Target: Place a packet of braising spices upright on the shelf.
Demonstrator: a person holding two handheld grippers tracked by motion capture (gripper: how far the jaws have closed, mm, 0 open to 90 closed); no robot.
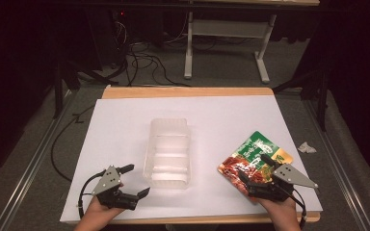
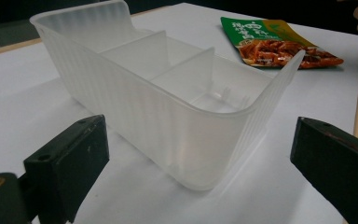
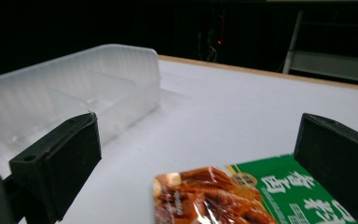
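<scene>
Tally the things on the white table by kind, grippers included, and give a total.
Clear divided tray: 1
Snack packet: 1
Grippers: 2, left gripper and right gripper
Crumpled paper scrap, lying off the table: not counted
Total: 4

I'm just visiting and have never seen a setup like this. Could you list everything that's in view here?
Table: one, white top with a wooden edge, centre of the high view.
Plastic tray: one, clear and translucent, three compartments, empty, middle of the table.
Snack packet: one, green and red-orange, lying flat on the table to the right of the tray.
Crumpled scrap: one, white, on the floor right of the table.
Frame stand: one, pale grey, beyond the table.
Cables: several, black, on the floor beyond the table.
Left hand-held gripper: one, black, jaws open, near the tray's near left corner.
Right hand-held gripper: one, black, jaws open, over the packet's near end.
</scene>
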